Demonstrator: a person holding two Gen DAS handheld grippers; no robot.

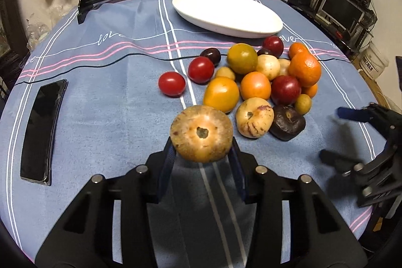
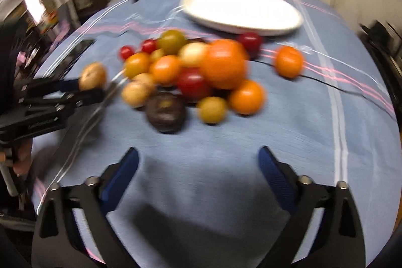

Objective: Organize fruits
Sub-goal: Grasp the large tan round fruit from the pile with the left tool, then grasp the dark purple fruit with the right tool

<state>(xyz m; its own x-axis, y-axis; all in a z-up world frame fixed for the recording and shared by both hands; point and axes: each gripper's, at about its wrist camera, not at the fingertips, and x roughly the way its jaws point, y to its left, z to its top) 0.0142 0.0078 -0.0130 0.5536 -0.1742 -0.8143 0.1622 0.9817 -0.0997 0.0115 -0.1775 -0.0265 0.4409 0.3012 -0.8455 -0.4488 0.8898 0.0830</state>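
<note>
Left wrist view: left hand-held gripper [image 1: 202, 155] pinches a speckled tan fruit [image 1: 201, 133], white plate [image 1: 227, 13] lying ahead beyond the fruit pile [image 1: 261, 82]; right hand-held gripper [image 2: 198, 167], blurred, apparently spread empty.

Fruit pile [image 2: 191, 77] on blue cloth [image 2: 251, 137] – white plate [image 2: 242, 10] behind (blurred).

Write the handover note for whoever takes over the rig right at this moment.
Left tool: shut on a tan speckled fruit, lifted off the cloth.
Right tool: open, nothing between its fingers, hovering over bare tablecloth near the pile.
Fruit pile: tomatoes, oranges and a dark purple fruit sit clustered on the cloth.
White oval plate: empty, beyond the pile.
Done: one fruit picked. Left: place it, then sort the rest.
</note>
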